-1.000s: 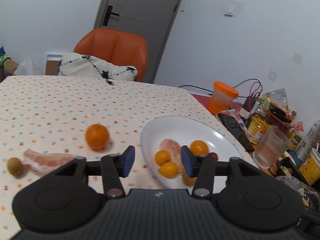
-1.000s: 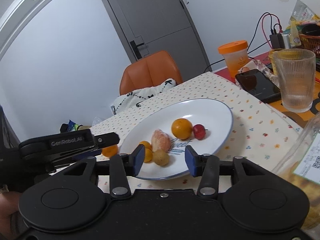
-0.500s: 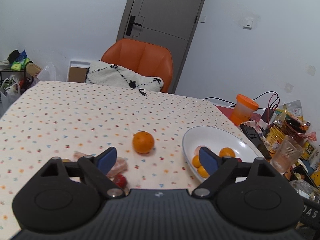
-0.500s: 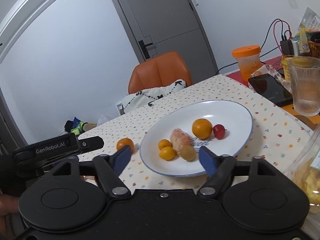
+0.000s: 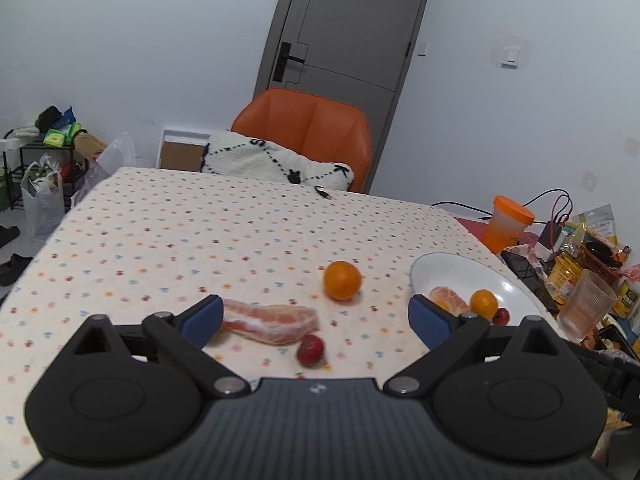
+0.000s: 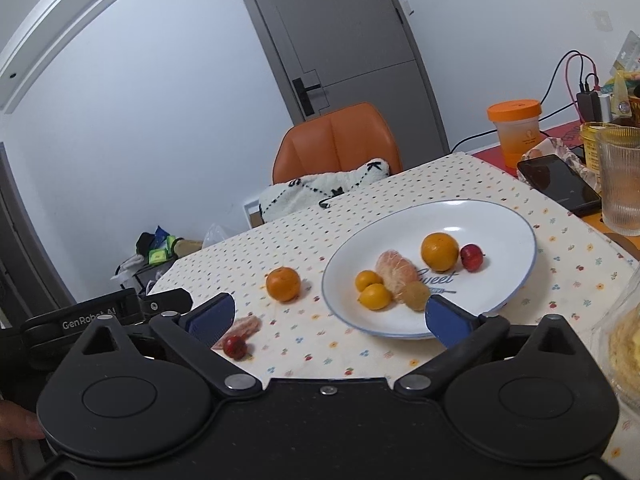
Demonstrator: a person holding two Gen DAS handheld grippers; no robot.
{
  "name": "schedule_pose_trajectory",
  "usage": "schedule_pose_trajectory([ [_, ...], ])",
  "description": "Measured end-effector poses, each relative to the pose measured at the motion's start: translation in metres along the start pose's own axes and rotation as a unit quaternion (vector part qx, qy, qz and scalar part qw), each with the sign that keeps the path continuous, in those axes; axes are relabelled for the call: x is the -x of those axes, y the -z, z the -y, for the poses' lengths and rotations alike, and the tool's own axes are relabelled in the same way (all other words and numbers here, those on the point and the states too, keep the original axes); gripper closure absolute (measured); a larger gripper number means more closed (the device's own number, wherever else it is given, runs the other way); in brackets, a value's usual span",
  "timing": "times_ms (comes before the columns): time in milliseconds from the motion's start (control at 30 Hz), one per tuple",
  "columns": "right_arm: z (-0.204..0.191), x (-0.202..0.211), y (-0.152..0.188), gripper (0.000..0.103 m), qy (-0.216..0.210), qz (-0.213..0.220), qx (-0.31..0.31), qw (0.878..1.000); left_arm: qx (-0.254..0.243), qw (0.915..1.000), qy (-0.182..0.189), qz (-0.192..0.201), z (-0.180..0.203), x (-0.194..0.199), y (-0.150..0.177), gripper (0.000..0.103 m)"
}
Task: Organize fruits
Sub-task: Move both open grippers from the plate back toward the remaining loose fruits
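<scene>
Spotted tabletop [image 5: 168,240]: pomelo segment [image 5: 272,320] half-hidden behind left gripper [image 5: 316,314]; both grippers' fingers spread, empty; right gripper [image 6: 330,316] near plate [image 6: 508,224].

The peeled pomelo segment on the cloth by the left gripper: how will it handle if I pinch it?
The pomelo segment looks soft and membrane-covered, so it probably squashes or tears under a hard pinch. Long and curved, it may sag at its ends. It lies flat, so rolling seems unlikely.

Both tools are matte black plastic with round side discs, silver screws and a ribbed top; each finger ends in a blue pad [image 5: 202,319]. One bears white "GenRobot.AI" lettering [image 6: 89,313].
</scene>
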State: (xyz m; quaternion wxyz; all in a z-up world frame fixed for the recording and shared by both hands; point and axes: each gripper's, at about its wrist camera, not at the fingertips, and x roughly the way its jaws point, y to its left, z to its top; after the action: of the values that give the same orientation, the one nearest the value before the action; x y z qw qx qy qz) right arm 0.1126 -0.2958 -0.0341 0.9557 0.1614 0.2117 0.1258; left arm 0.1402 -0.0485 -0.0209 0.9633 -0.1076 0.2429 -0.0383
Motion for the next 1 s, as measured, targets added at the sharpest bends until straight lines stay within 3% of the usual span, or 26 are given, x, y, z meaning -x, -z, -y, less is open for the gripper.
schedule_pose_trajectory([
  [900, -0.070, -0.012, 0.020, 0.000, -0.025, -0.046, 0.065, 0.997, 0.020, 0.9997, -0.005, -0.009, -0.071, 0.031, 0.011, 0.005],
  [1000, -0.076, -0.016, 0.021, 0.005, -0.029, -0.054, 0.075, 0.995, 0.023, 0.9997, -0.005, -0.007, -0.076, 0.031, 0.011, 0.006],
])
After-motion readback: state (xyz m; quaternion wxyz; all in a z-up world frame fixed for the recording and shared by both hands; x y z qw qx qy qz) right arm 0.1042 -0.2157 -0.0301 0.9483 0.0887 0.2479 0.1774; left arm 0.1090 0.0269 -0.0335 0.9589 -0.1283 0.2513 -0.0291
